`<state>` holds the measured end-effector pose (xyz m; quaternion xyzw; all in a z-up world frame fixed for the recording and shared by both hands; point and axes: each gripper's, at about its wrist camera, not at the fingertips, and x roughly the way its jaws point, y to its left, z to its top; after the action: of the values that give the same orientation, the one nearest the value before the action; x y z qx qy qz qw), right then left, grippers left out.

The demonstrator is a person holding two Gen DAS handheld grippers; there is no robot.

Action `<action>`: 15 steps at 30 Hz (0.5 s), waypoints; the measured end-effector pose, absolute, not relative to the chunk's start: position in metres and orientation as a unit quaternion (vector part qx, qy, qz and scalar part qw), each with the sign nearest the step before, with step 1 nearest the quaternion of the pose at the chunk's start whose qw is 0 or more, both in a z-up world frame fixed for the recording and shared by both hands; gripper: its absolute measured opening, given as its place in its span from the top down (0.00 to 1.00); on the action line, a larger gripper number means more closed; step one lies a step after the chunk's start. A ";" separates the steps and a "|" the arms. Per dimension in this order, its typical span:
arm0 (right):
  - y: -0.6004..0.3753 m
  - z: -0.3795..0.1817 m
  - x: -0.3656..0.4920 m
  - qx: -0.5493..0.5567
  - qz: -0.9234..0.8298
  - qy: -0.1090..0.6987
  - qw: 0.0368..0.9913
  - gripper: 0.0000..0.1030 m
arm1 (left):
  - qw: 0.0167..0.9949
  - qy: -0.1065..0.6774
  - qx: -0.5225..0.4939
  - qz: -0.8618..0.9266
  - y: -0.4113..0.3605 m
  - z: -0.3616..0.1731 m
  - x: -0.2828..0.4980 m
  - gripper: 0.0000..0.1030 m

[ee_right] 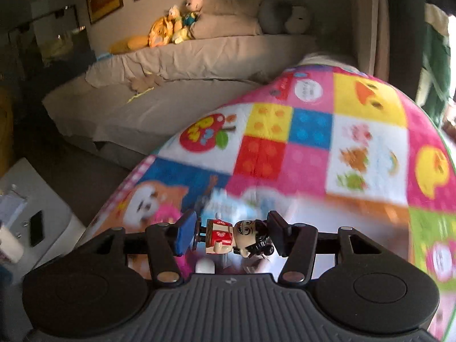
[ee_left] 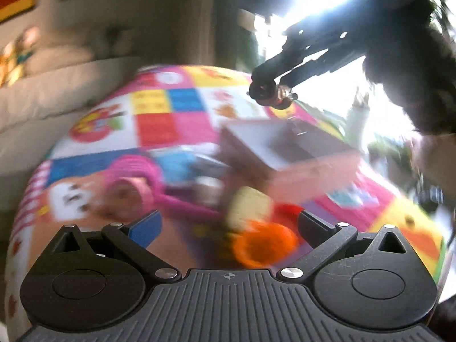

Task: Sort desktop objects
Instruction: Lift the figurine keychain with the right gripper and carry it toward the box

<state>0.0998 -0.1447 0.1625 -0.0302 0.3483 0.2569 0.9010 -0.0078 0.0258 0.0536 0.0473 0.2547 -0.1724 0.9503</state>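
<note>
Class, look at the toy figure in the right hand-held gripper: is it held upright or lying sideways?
Sideways. The toy figure lies across the right hand-held gripper, head against one finger and feet toward the blue pad.

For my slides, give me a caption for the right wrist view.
Right gripper clamps a toy figure sideways above the patchwork mat, sofa behind.

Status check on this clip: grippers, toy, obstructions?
Right gripper shut on toy figure, lying sideways, above the mat. Left gripper open, empty, over blurred toys. Box ahead; nothing blocking.
</note>
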 end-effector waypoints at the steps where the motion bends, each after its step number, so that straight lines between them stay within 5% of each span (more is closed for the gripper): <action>1: -0.156 0.158 0.087 -0.028 0.251 0.349 0.902 0.47 | 0.949 0.256 0.065 -0.173 0.013 0.049 -0.007 0.00; 15: -0.218 0.048 0.014 -0.031 0.185 0.334 0.924 0.45 | 0.952 0.248 0.176 0.037 0.024 0.029 0.027 0.00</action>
<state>0.0135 -0.2185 0.0476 -0.0310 0.3340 0.1851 0.9237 0.0274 0.0236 0.0291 0.1761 0.2482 0.0372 0.9519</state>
